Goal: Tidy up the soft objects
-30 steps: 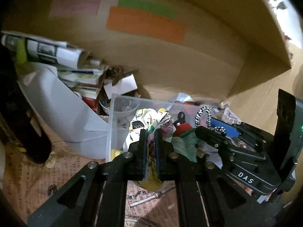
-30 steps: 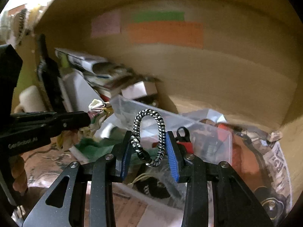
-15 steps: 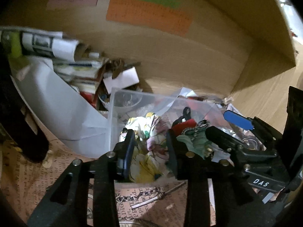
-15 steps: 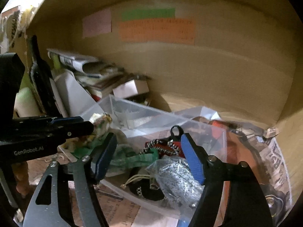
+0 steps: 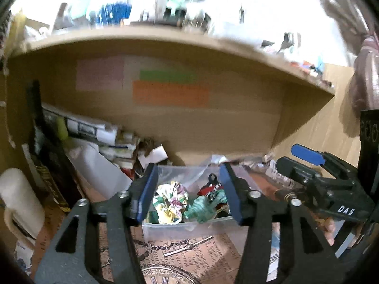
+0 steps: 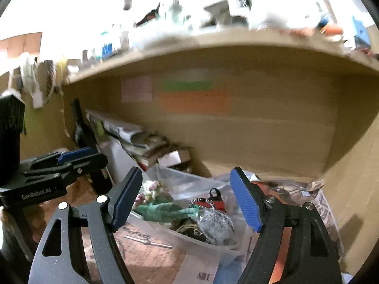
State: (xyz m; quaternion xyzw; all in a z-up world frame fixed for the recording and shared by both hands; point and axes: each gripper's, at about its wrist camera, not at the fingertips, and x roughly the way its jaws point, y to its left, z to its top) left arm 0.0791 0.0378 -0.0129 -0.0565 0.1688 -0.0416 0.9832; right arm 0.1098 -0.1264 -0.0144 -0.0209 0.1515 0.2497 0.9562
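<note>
both grippers hover in front of the clear plastic bin (image 5: 189, 229), which sits on the newspaper-covered surface (image 5: 213, 255) under a wooden shelf (image 5: 165, 40).

state of the grippers:
- left gripper (image 5: 188, 194): fingers wide apart, nothing between them. the bin is framed in the gap, with no contact.
- right gripper (image 6: 187, 200): fingers wide apart, empty, held above and short of the bin.

location of the soft objects:
- floral cloth (image 5: 169, 202): crumpled, inside the bin at its left side.
- green cloth (image 5: 203, 207): inside the bin, just beside the floral cloth and touching it.
- black-and-white cord (image 6: 201, 201): lies on top of a red item (image 6: 216, 204) toward the back of the bin.
- a crinkled silver bag (image 6: 214, 221) rests at the near right of the bin in the right wrist view.

step in hand, as judged: the deposit step reads as complete for these items, since they lie in the bin and neither gripper holds anything. the grippers are in the clear-of-bin position between picks.

next move, as judged: locate another soft object outside the bin. none is clearly identifiable in the blurred clutter of papers (image 5: 94, 130) at the left. keep the fingers apart during the approach, and avoid the metal chain (image 5: 170, 246) lying in front of the bin, which is not a soft item.
</note>
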